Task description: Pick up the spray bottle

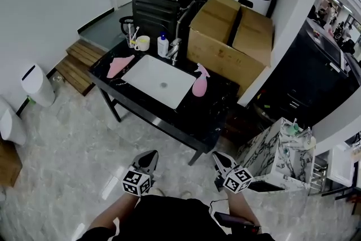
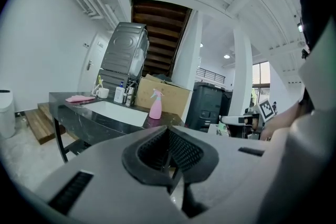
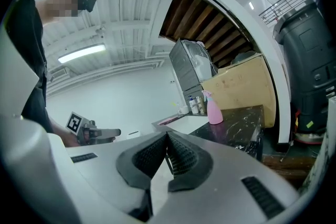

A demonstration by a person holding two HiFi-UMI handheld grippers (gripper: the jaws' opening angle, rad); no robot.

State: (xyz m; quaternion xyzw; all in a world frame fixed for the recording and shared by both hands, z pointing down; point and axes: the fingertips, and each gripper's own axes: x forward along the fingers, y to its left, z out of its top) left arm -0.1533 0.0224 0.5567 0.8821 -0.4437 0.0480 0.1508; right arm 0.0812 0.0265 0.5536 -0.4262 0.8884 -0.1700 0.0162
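Observation:
A pink spray bottle (image 1: 199,81) stands upright on the black counter (image 1: 208,115), just right of the white sink (image 1: 158,80). It shows small in the left gripper view (image 2: 156,104) and in the right gripper view (image 3: 213,108). My left gripper (image 1: 149,160) and right gripper (image 1: 221,161) hang low near the person's body, well short of the counter's front edge. Both are shut with nothing between the pads, and both are far from the bottle.
A large cardboard box (image 1: 232,40) sits behind the bottle. A pink cloth (image 1: 119,65), a mug (image 1: 142,42), a soap bottle (image 1: 163,45) and a tap (image 1: 174,50) ring the sink. A marble-patterned stand (image 1: 276,152) is at the right, a white bin (image 1: 37,85) at the left.

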